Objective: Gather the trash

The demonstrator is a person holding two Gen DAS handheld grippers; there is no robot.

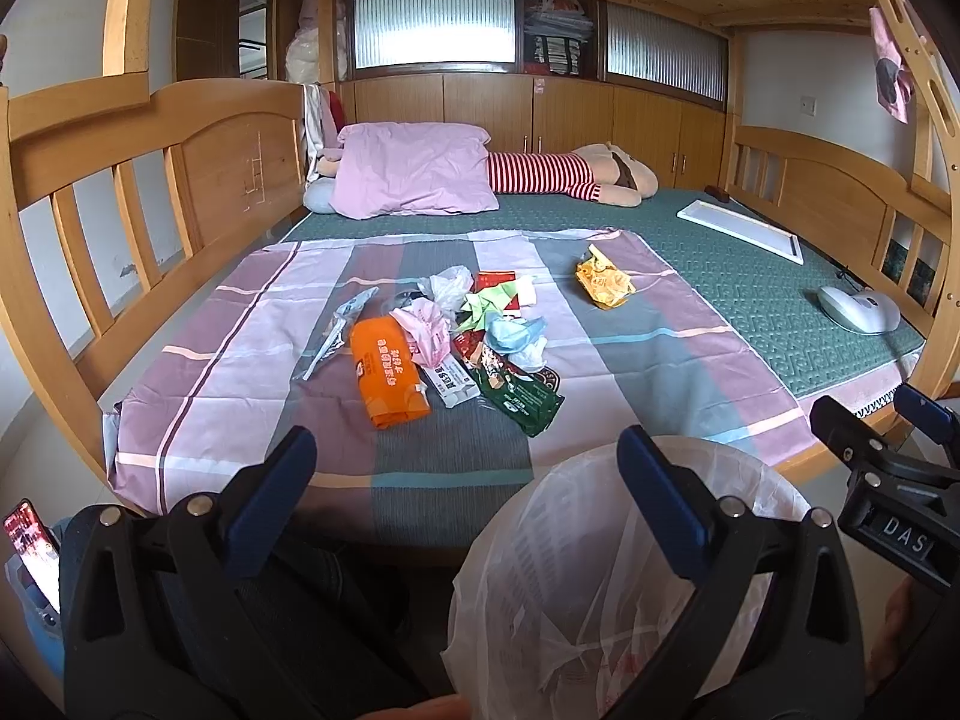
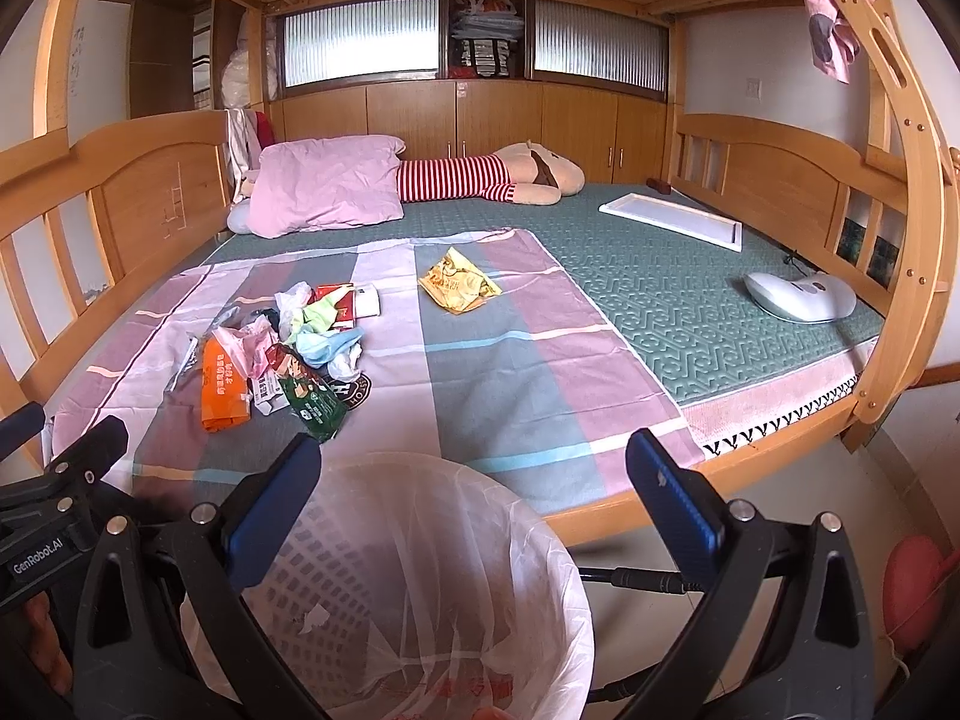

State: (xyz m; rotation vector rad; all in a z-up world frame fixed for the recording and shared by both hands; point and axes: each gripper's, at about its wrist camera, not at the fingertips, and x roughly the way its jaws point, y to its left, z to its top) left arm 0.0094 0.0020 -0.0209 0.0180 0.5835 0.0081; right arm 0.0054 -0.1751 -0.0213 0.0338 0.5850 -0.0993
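A heap of trash lies on the striped sheet (image 1: 630, 360): an orange packet (image 1: 387, 373) (image 2: 223, 387), a green wrapper (image 1: 523, 399) (image 2: 315, 405), crumpled pink plastic (image 1: 427, 327) and a blue mask (image 1: 515, 333) (image 2: 327, 343). A yellow wrapper (image 1: 603, 283) (image 2: 459, 282) lies apart, farther right. A waste basket lined with a white bag (image 1: 606, 588) (image 2: 414, 576) stands at the bed's foot. My left gripper (image 1: 468, 492) hangs open, empty, beside the basket. My right gripper (image 2: 474, 492) is open and empty above the basket.
Wooden bunk bed rails (image 1: 198, 180) (image 2: 780, 180) run along both sides. A pink pillow (image 1: 414, 171) and a striped plush toy (image 1: 576, 174) lie at the far end. A white tray (image 2: 672, 219) and a white device (image 2: 801, 295) rest on the green mat.
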